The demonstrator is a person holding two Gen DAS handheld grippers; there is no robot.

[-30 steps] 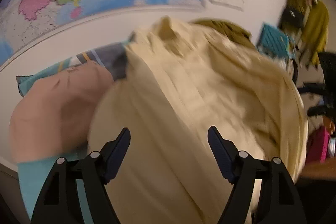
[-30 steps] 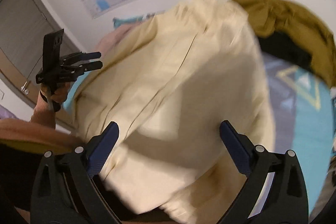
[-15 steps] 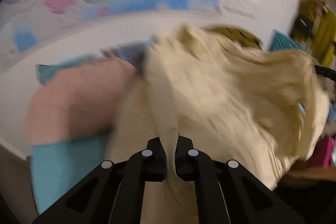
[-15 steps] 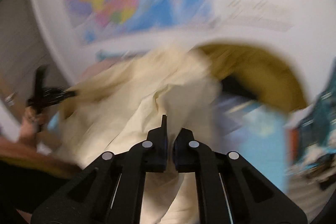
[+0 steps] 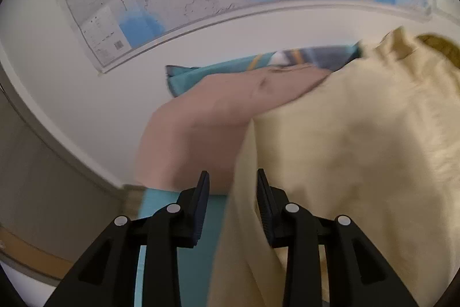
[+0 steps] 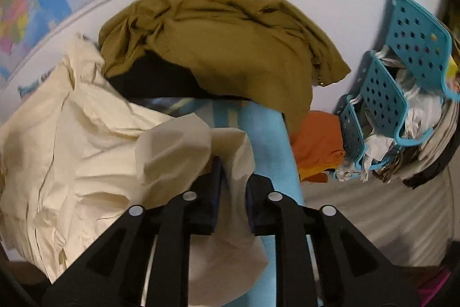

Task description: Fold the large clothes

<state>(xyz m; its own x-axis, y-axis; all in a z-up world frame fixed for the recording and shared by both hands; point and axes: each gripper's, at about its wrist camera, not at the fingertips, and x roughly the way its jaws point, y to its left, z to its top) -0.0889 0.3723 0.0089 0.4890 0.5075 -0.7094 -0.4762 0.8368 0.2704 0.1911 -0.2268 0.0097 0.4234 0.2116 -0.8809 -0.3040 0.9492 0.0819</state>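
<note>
a: cloth point(image 5: 359, 151) is the worry. left gripper point(image 5: 233, 192) has just been opening, and its jaws now stand narrow and apart with a cream edge hanging between them, pads not pressing.

b: right gripper point(image 6: 233, 177) too?

a: same, it has just been opening. a cream fold sits between its narrow jaws, half draped over them. i can't tell if the pads touch it, but it looks let go.

b: so what goes wrong?

a: my guess: the edge slides off and the fold falls open, or a jaw snags the fold when pulled back and drags the heap askew.

b: where does it lie?

a: bunched on the blue mat point(image 6: 270, 128), against the pink garment point(image 5: 218, 117) on one side, with the olive jacket point(image 6: 230, 48) behind it.

b: long axis?

a: hard to call. it's crumpled; the bulk seems to run away from the grippers toward the wall, with what looks like a collar point at the far end.
</note>
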